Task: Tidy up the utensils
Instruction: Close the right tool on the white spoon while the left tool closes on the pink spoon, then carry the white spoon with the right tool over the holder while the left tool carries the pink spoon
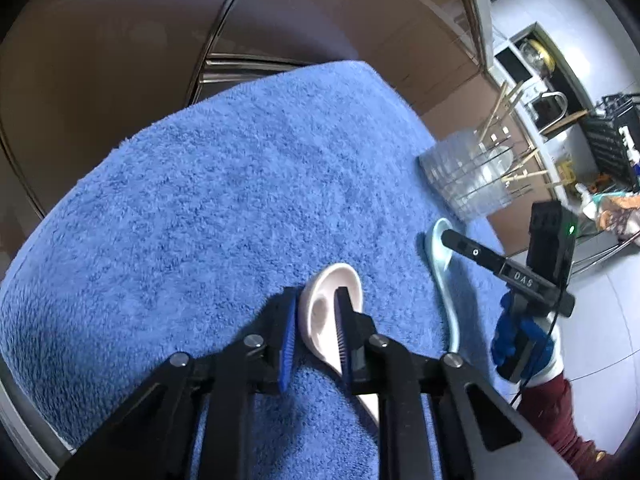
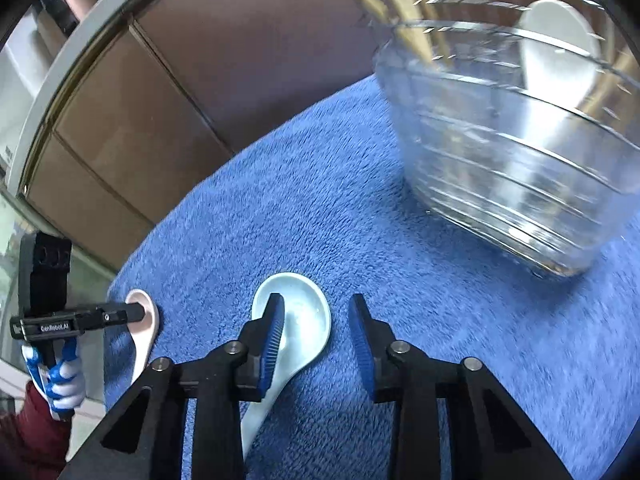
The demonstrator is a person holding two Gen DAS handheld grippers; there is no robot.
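A pink ceramic spoon (image 1: 330,278) lies on the blue towel (image 1: 220,200). My left gripper (image 1: 316,292) is shut on the left wall of its bowl, one pad outside and one inside. Beside it lies a light blue spoon (image 2: 304,320). My right gripper (image 2: 316,298) stands open over it: the left fingertip sits in the bowl and the right one is on the towel, clear of the rim. A clear ribbed container (image 2: 500,160) at the towel's far right holds chopsticks and a white spoon (image 2: 556,52).
The towel lies on a brown table (image 1: 120,60) with metal trim. A gloved hand (image 2: 64,384) with a dark red sleeve holds the left gripper. A kitchen counter (image 1: 536,80) with clutter shows beyond the container.
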